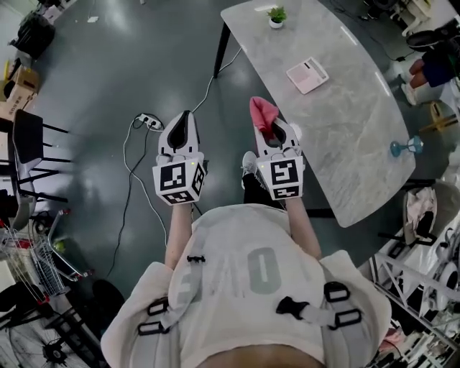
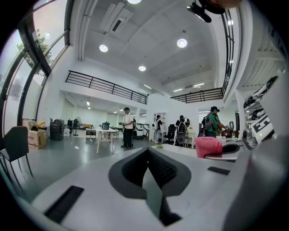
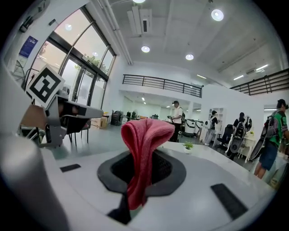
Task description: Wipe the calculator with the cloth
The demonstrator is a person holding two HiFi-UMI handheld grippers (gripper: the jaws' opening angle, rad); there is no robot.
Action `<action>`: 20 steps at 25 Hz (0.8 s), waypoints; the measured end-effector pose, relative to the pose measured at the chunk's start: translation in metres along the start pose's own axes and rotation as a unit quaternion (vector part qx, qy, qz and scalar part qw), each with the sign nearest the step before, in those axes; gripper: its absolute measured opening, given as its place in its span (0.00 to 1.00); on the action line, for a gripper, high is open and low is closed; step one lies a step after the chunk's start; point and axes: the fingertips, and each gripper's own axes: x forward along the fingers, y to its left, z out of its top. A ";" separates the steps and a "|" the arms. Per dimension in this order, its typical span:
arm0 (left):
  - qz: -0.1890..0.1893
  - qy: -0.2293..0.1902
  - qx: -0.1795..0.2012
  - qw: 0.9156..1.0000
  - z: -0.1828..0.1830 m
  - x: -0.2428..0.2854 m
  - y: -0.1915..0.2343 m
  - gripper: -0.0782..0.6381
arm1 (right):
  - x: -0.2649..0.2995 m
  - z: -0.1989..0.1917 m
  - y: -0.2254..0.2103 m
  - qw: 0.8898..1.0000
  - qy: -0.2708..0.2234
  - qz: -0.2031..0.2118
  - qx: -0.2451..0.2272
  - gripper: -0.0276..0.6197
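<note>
Cloth [image 3: 146, 135], pink & folded, pinched in right gripper [image 1: 272, 133]; left gripper [image 2: 149, 155] closed, empty; calculator [image 1: 307, 75] pale pink, on table [image 1: 359, 129].

The table [image 1: 345, 115] is set to the right, with the plant [image 1: 277, 16] on its far end, the calculator [image 1: 307, 75] at its middle and a glass [image 1: 407, 147] by its right edge. The left gripper [image 1: 185, 118] is held over the floor, and the right gripper [image 1: 273, 135] beside it at the table's left edge, with the cloth [image 1: 263, 113] lodged between its jaws. A power strip [image 1: 149, 122] is laid on the floor just left of the left gripper.
</note>
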 end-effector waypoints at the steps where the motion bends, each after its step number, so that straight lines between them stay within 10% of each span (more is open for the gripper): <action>1: -0.002 0.004 -0.001 1.000 0.000 0.017 -0.002 0.14 | 0.011 0.001 -0.013 1.000 0.004 -0.001 0.002 0.13; 20: -0.054 0.019 0.008 0.998 0.024 0.263 -0.033 0.14 | 0.152 0.001 -0.191 0.999 0.030 -0.033 0.017 0.13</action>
